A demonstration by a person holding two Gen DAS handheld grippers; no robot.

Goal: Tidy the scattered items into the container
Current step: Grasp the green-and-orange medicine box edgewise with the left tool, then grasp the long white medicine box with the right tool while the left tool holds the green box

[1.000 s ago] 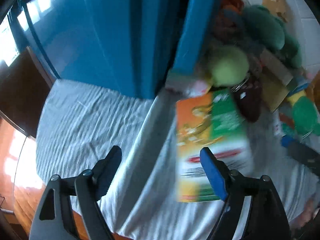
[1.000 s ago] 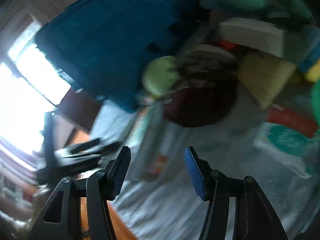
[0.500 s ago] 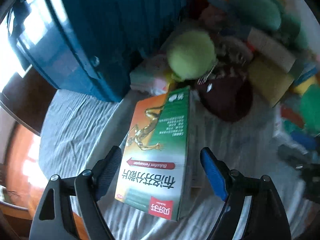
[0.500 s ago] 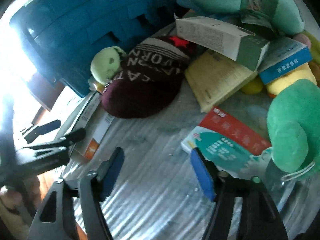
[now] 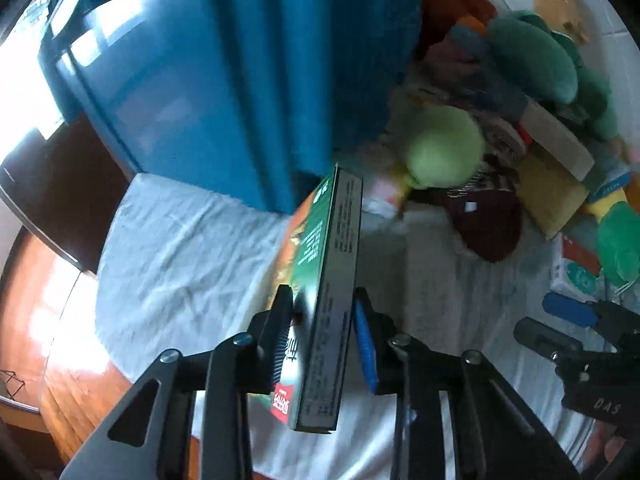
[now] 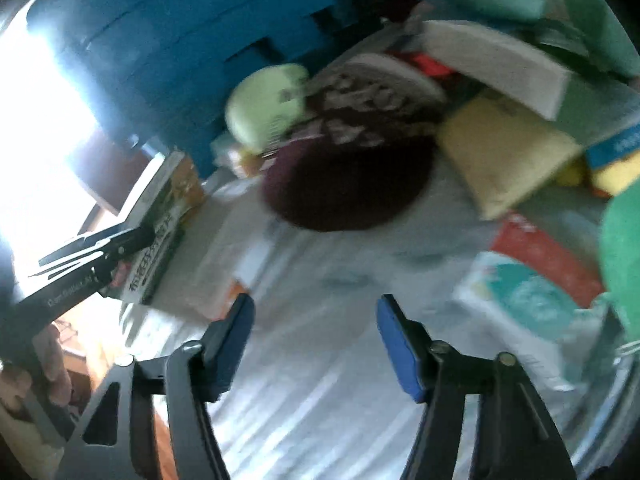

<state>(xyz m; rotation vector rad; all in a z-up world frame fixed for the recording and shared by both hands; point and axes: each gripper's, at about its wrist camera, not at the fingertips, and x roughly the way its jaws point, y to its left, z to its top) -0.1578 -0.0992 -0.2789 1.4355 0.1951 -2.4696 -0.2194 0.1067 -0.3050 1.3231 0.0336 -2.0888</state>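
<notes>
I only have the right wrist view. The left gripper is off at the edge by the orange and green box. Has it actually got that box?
Observer: Yes. In the left wrist view the left gripper is shut on the orange and green box, one finger on each broad face.
Operator: Is the box flat or on edge?
Observer: On edge; its narrow grey side faces the camera, its far end pointing at the blue container.
Operator: And my right gripper from there?
Observer: The right gripper shows at the left view's right edge, open and empty, above the white cloth.
</notes>
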